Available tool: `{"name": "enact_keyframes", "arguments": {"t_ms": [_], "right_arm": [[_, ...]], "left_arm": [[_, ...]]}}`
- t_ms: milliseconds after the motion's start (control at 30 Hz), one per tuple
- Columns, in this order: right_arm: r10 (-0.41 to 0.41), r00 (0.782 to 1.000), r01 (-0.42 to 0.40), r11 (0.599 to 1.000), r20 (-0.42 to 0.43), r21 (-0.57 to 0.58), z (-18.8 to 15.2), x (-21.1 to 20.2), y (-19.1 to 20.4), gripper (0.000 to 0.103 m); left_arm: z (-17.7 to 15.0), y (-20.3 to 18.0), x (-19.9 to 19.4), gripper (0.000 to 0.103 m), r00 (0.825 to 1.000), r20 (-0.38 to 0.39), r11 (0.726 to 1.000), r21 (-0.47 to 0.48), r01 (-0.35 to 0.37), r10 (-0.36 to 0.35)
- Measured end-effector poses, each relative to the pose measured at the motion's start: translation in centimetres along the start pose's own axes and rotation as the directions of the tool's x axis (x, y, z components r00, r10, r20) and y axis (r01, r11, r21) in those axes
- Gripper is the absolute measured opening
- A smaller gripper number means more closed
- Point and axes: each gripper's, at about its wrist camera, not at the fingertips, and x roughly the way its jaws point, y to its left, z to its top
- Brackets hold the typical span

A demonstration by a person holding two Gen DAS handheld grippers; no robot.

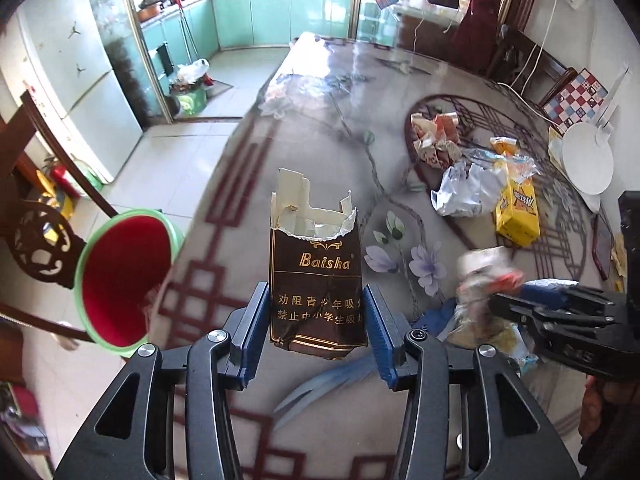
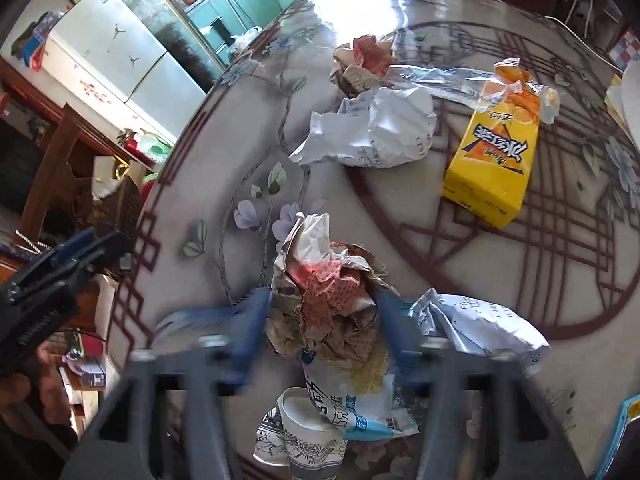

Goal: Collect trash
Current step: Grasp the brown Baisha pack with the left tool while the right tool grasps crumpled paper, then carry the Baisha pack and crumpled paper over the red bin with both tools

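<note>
While motion-blurred, right tool [image 2: 320,320] on wrapper wad [image 2: 324,300].

The cigarette pack [image 1: 318,280] is dark brown with gold lettering and a torn cream lining. The bin [image 1: 124,276] is red inside with a pale green rim. The fingers [image 1: 254,320] are blue on black frames. The table [image 1: 320,120] is glossy grey, printed with maroon lattice lines and lilac flowers. The carton [image 2: 494,164] is bright yellow with orange. The crumpled wad [image 2: 332,300] mixes tan, red and white. The paper cups [image 2: 304,436] are white with black floral drawing.
</note>
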Motion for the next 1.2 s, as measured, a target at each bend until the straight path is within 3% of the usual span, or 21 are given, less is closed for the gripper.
{"name": "enact_keyframes", "arguments": {"t_ms": [100,300,467,1200], "right_arm": [[0.010,1.000,-0.010,1.000,0.020,0.003,0.3,-0.5,0.1,0.020],[-0.012,0.985,0.025,0.997,0.171,-0.072,1.1,-5.2,2.5,0.020],[-0.006,0.974,0.030,0.994,0.228,-0.101,1.7,-7.4,4.4,0.020],[-0.013,0.970,0.043,0.992,0.244,-0.120,2.1,-7.6,8.5,0.020]], "left_arm": [[0.4,-0.2,-0.1,0.045,1.000,0.016,1.000,-0.013,-0.015,0.015],[1.4,-0.7,-0.9,0.045,0.997,0.059,0.999,-0.011,-0.049,0.049],[2.0,-0.4,-1.5,0.045,0.995,0.082,0.999,-0.016,-0.049,0.050],[2.2,3.4,-1.6,0.045,0.994,0.093,0.999,-0.027,-0.047,0.050]]}}
